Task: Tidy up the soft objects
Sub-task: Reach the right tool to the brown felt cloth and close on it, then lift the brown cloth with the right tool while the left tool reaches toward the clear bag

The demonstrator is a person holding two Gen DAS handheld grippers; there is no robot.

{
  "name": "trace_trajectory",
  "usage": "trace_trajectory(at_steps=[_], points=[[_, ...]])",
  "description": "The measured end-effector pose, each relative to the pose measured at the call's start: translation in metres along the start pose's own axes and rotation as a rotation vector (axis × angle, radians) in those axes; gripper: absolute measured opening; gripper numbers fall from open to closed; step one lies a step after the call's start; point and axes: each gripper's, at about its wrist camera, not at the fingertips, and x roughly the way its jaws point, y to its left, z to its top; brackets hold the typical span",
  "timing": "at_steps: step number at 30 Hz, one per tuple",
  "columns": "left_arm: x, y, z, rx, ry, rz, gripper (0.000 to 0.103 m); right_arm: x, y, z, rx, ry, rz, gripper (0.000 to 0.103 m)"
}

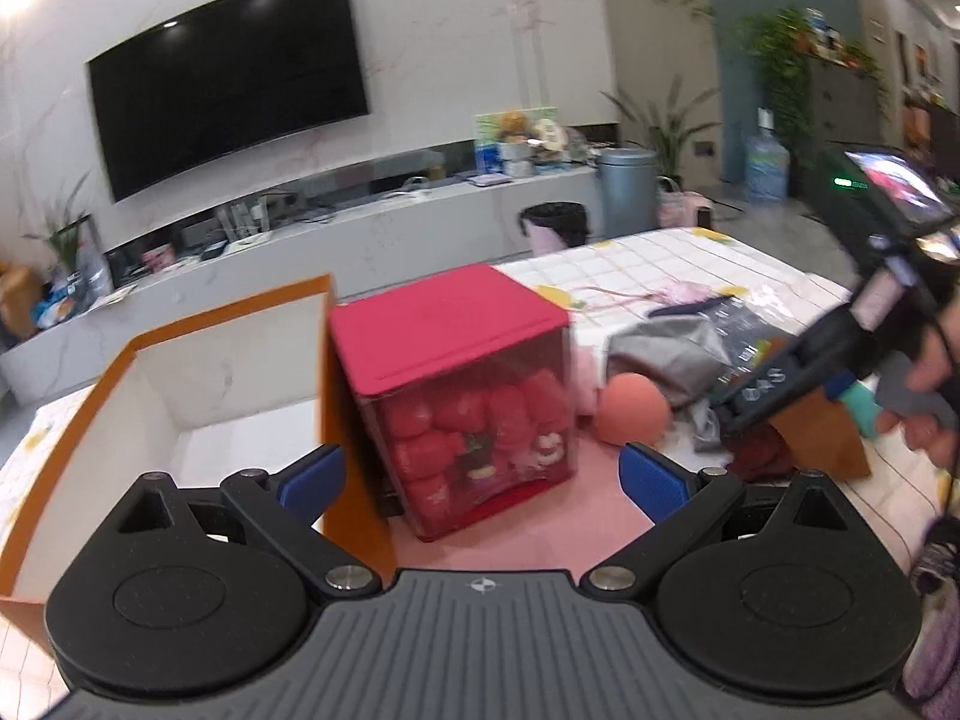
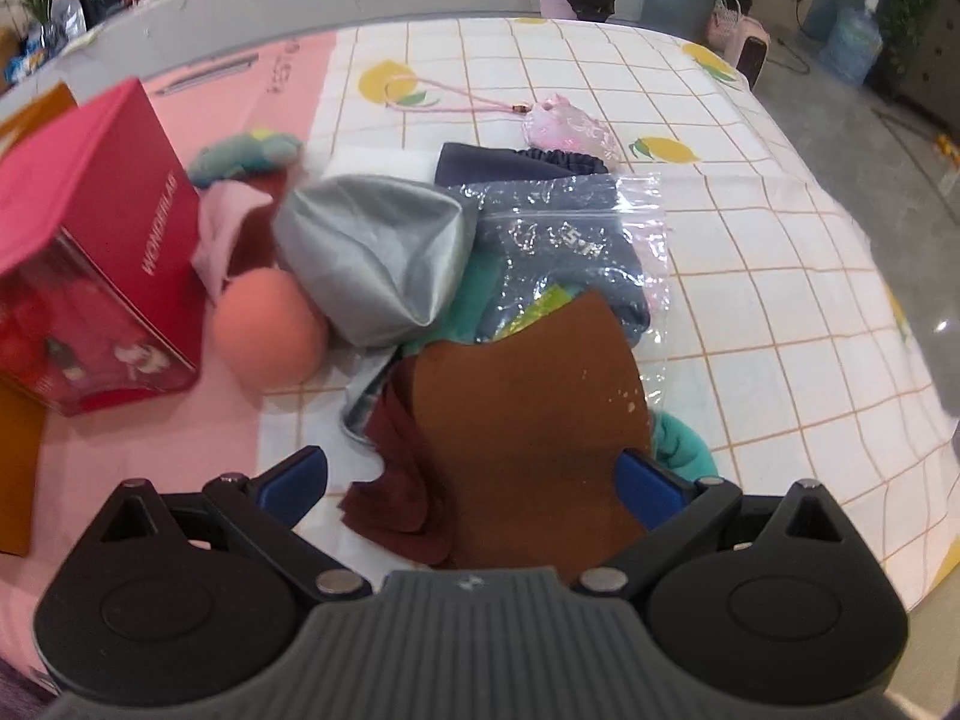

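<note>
Indoors: checked tablecloth (image 2: 750, 228) under cloth pile (image 2: 420, 276); TV (image 1: 228, 78) behind; both grippers (image 1: 480, 474) (image 2: 474, 480) spread wide, empty.

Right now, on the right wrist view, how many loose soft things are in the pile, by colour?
Brown cloths: 2, brown cloth, maroon cloth
Grey: 1, silver cloth
Peach: 1, ball
Pink: 1, pouch
Navy: 1, elastic-edged cloth
Total: 6 clearly visible

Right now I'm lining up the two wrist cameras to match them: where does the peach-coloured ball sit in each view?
Left wrist view: the peach ball is right of centre, on the pink mat just right of the red box.
Right wrist view: the peach ball is left of centre, between the red box and the grey cloth.
Shared landmark: the red box with the clear front.
</note>
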Motion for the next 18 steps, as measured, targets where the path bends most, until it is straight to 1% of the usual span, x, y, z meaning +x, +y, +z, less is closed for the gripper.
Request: trace_trajectory(at_steps=[1, 3, 5, 7, 8, 10, 11, 12, 13, 16, 18], points=[[-0.001, -0.002, -0.001, 0.002, 0.002, -0.009, 0.103, 0.002, 0.001, -0.001, -0.009, 0.003, -0.009, 0.099], [-0.002, -0.006, -0.003, 0.003, 0.000, -0.018, 0.103, 0.001, 0.001, -0.002, -0.015, 0.008, -0.009, 0.084], [-0.002, -0.009, -0.004, 0.007, 0.000, -0.025, 0.103, 0.000, -0.001, -0.003, -0.011, 0.008, -0.017, 0.076], [-0.003, -0.011, -0.005, 0.005, 0.005, -0.037, 0.103, -0.001, -0.005, -0.005, 0.011, 0.005, -0.026, 0.057], [-0.004, -0.012, -0.006, 0.003, 0.009, -0.042, 0.103, -0.002, -0.009, -0.006, 0.033, 0.011, -0.024, 0.053], [-0.003, -0.013, -0.007, 0.001, 0.011, -0.044, 0.103, -0.003, -0.018, -0.008, 0.080, 0.030, 0.030, 0.039], [-0.002, -0.014, -0.007, 0.002, 0.013, -0.044, 0.103, -0.003, -0.021, -0.010, 0.101, 0.038, 0.055, 0.035], [-0.002, -0.014, -0.007, 0.002, 0.015, -0.048, 0.103, -0.004, -0.024, -0.011, 0.119, 0.040, 0.071, 0.026], [-0.002, -0.014, -0.008, -0.002, 0.019, -0.059, 0.103, -0.006, -0.028, -0.012, 0.135, 0.039, 0.080, 0.015], [-0.003, -0.014, -0.011, -0.013, 0.028, -0.084, 0.103, -0.012, -0.033, -0.016, 0.167, 0.031, 0.111, 0.005], [-0.004, -0.015, -0.012, -0.015, 0.034, -0.084, 0.103, -0.022, -0.036, -0.020, 0.180, 0.000, 0.144, 0.002]])
